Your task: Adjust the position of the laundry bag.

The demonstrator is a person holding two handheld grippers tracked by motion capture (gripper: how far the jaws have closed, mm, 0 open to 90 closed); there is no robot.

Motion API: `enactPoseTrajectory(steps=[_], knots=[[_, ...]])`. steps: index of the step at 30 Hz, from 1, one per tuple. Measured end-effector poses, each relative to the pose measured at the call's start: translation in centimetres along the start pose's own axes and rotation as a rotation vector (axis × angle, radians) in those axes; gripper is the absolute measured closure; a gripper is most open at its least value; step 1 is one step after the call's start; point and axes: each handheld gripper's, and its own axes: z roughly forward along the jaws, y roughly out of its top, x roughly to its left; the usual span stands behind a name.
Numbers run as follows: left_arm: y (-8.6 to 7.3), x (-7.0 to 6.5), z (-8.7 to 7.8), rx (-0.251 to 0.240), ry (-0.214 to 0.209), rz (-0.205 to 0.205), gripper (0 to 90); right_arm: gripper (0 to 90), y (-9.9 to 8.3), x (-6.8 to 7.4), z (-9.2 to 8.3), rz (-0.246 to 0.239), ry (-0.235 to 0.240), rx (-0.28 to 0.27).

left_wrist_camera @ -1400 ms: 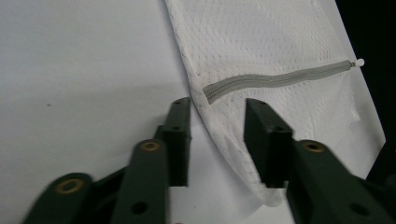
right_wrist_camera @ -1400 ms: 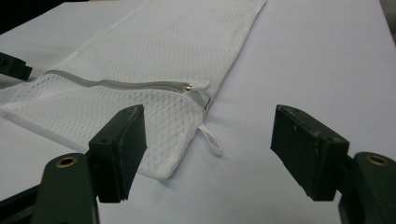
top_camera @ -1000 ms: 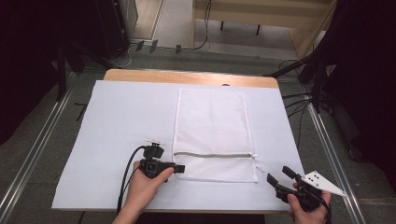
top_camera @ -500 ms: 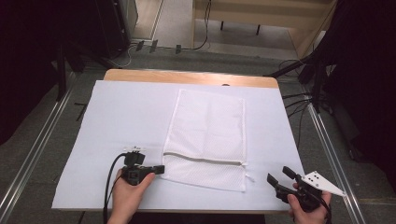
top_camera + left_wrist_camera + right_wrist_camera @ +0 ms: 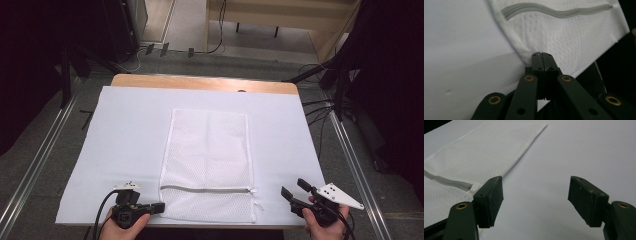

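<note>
at the near edge, left hand-held gripper [image 5: 159, 207] clenched on mesh bag [image 5: 209, 155] corner; right hand-held gripper [image 5: 292, 192] released.

No readable text, label, brand, number or sign anywhere.

Left gripper [image 5: 159, 207]: black body, thick black cable looping from its rear, small white plate on top; brass-ringed pivots and dark screw holes on the black linkage arms. Right gripper [image 5: 294, 195]: black, blocky scuffed jaw pads, pale three-cornered plate with dark holes on top.
</note>
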Motion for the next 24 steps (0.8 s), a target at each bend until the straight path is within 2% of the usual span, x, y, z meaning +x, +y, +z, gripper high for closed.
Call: enactPoseTrajectory(steps=[1, 2, 4, 6, 8, 9, 13, 14, 16, 17, 18, 21, 23, 24], knots=[[0.4, -0.1, -0.2, -0.019, 0.005, 0.017, 79.9, 29.2, 0.0, 0.1, 0.0, 0.001, 0.001, 0.001], [1.0, 0.0, -0.4, -0.059, 0.024, 0.019, 67.8, 29.2, 0.0, 0.1, 0.1, 0.002, 0.0, 0.002], [2.9, 0.7, -1.0, -0.165, 0.052, -0.004, 47.6, 29.2, 0.0, 0.2, 0.2, -0.004, 0.001, 0.001], [5.3, 1.5, -1.3, -0.252, 0.108, -0.034, 41.2, 29.2, 0.0, 0.3, 0.3, 0.0, 0.001, 0.004], [7.9, 2.5, -0.7, -0.263, 0.142, -0.065, 44.7, 29.2, 0.1, 0.4, 0.4, -0.006, 0.0, 0.005], [9.8, 3.1, 0.3, -0.249, 0.158, -0.072, 44.9, 29.2, 0.1, 0.4, 0.4, -0.007, 0.0, 0.005], [13.9, 4.6, 2.9, -0.211, 0.163, -0.091, 47.8, 29.2, 0.0, 0.3, 0.3, -0.006, 0.001, 0.006], [14.6, 4.9, 3.4, -0.211, 0.176, -0.097, 49.4, 29.2, 0.0, 0.1, 0.3, -0.004, -0.002, 0.006], [16.2, 5.6, 4.5, -0.218, 0.238, -0.104, 49.6, 29.2, 0.0, 0.0, 0.2, 0.0, -0.004, 0.006], [16.9, 6.1, 4.9, -0.237, 0.256, -0.121, 49.7, 29.2, -0.1, -0.1, 0.2, -0.001, -0.005, 0.008], [17.5, 6.4, 5.3, -0.242, 0.257, -0.149, 50.1, 29.2, -0.1, -0.2, 0.1, 0.001, -0.004, 0.006], [18.8, 6.5, 6.3, -0.227, 0.298, -0.137, 51.5, 29.3, -0.1, -0.5, 0.0, 0.001, -0.005, 0.005], [19.0, 6.5, 6.9, -0.225, 0.302, -0.138, 52.6, 29.3, -0.1, -0.5, 0.0, 0.008, -0.006, 0.005], [19.1, 6.4, 7.0, -0.212, 0.327, -0.132, 54.3, 29.2, -0.1, -0.6, 0.0, 0.008, -0.006, 0.006]])
